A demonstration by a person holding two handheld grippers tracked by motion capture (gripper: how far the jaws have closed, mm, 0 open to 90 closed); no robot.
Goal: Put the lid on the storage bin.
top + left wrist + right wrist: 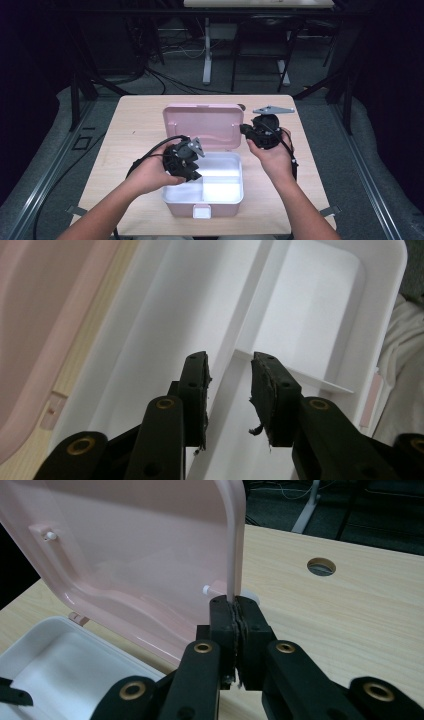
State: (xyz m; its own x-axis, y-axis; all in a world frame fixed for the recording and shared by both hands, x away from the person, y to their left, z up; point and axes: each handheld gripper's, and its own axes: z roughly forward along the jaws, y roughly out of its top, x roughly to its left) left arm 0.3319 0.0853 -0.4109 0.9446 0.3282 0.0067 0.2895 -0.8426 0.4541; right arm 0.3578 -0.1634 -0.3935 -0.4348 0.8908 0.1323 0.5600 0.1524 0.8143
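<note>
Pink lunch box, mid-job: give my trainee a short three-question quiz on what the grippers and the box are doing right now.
1. True or false: the pink lid stands open.
2. Which gripper is clamped on the lid's edge? A) left gripper B) right gripper
3. What lies between the left gripper's jaws over the white tray?

Key:
1. True; it stands up behind the tray.
2. B; its jaws are shut on the lid's edge in the right gripper view.
3. Nothing; the jaws stand apart above the tray's divider, and the compartments look empty.
</note>
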